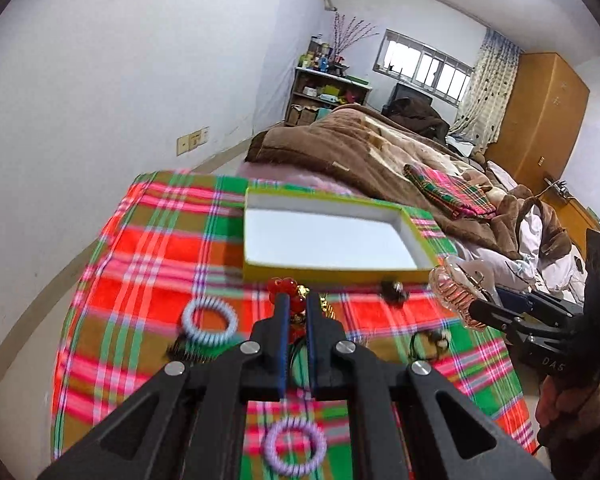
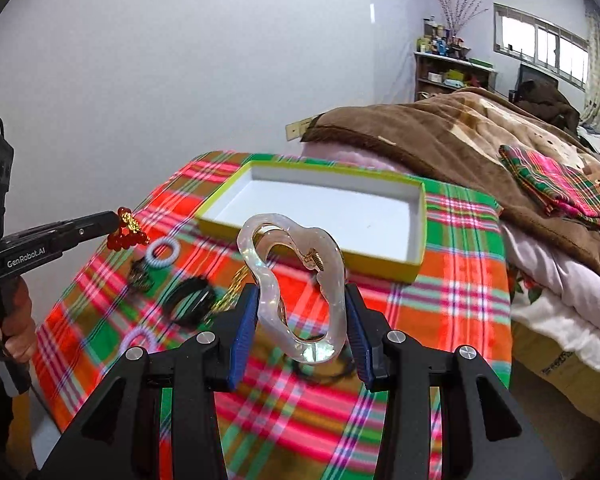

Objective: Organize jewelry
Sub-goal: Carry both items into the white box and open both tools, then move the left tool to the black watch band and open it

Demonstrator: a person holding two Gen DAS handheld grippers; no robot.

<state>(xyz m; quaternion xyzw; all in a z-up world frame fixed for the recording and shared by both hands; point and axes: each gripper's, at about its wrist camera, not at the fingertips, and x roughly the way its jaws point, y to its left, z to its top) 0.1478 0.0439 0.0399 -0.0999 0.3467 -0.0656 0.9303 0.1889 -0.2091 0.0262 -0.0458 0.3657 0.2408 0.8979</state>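
Observation:
My left gripper (image 1: 296, 300) is shut on a red bead ornament (image 1: 286, 288) with gold bits, held just above the plaid cloth near the front wall of a yellow-green box (image 1: 332, 272) with a white inside. In the right wrist view the left gripper (image 2: 114, 218) carries the red bead ornament (image 2: 129, 236) left of the box (image 2: 380, 266). My right gripper (image 2: 300, 304) is shut on a clear pearly hair claw (image 2: 268, 292), lifted in front of the box. In the left wrist view the hair claw (image 1: 452, 292) hangs at the right gripper (image 1: 478, 310).
On the plaid cloth (image 1: 148, 264) lie a white spiral hair tie (image 1: 210, 322), a purple spiral tie (image 1: 295, 446), a small dark piece (image 1: 394, 290), black hair ties (image 2: 190, 300) and a gold chain (image 2: 228, 296). A brown blanket (image 2: 440, 140) and folded plaid cloth (image 2: 560, 184) lie beyond.

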